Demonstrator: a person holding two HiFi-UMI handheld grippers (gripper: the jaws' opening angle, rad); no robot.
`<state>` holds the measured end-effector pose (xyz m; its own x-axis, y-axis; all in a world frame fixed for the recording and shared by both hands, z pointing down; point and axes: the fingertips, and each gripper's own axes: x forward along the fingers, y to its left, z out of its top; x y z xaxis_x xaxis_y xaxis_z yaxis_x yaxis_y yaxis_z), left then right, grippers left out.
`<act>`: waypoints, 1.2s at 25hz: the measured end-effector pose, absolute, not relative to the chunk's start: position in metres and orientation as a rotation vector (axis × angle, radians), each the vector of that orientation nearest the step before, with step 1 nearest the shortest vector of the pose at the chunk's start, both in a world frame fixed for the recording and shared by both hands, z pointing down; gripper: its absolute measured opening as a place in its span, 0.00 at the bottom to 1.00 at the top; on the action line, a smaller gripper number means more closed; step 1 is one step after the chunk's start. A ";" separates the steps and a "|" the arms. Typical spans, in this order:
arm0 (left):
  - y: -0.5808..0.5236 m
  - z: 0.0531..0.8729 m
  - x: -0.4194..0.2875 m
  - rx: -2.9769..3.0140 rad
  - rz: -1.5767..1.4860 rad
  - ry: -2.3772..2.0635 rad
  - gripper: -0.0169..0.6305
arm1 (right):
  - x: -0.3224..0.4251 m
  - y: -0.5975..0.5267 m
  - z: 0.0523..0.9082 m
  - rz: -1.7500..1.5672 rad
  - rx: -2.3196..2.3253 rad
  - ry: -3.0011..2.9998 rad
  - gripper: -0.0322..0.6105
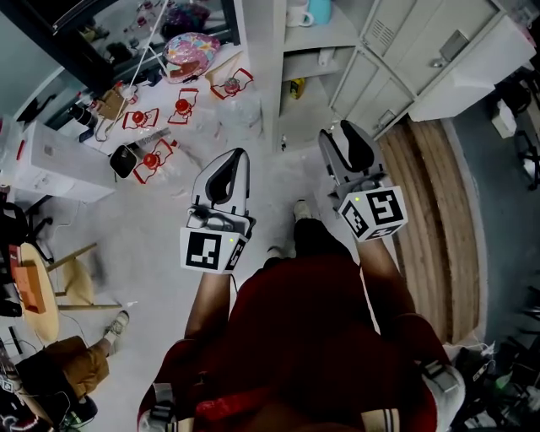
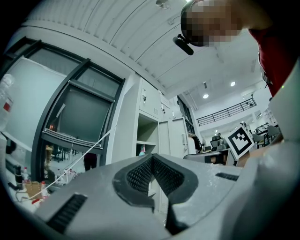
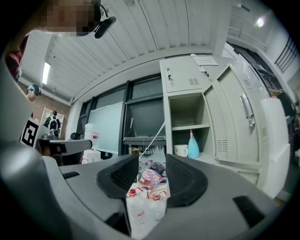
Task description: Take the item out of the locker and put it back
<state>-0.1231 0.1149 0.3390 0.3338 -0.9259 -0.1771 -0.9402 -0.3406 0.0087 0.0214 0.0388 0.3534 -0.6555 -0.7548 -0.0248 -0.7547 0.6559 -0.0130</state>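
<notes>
The pale locker (image 3: 187,117) stands with its door (image 3: 234,122) swung open. On its lower shelf are a blue bottle (image 3: 193,145) and a white mug (image 3: 180,150); the head view shows them at the top, bottle (image 1: 319,8) beside mug (image 1: 297,13). My right gripper (image 3: 152,161) is open with nothing between its pads and points toward the floor clutter left of the locker; in the head view it (image 1: 342,135) is short of the shelves. My left gripper (image 2: 153,157) is shut, pads meeting at the tips, holding nothing; it (image 1: 236,156) hangs level with the right one.
Several water bottles with red labels (image 1: 152,160) and a colourful bag (image 1: 190,52) lie on the floor left of the locker. More closed lockers (image 1: 396,51) stand at the right. A round wooden table (image 1: 38,291) and a seated person's leg (image 1: 76,363) are at the left.
</notes>
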 end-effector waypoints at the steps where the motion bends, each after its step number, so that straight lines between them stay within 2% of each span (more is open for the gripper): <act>1: 0.111 0.340 -0.123 -2.484 0.222 1.748 0.04 | 0.023 0.032 0.353 0.001 -1.290 2.829 0.30; 30: -0.106 0.335 -0.110 -2.347 0.120 1.913 0.04 | 0.026 -0.233 0.352 0.025 -1.091 2.915 0.30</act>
<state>-0.1099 -0.1057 0.3354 0.2020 -0.9706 -0.1312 -0.9794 -0.1989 -0.0360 0.0262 -0.2332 0.3523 -0.7541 -0.6560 -0.0330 -0.6564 0.7544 0.0049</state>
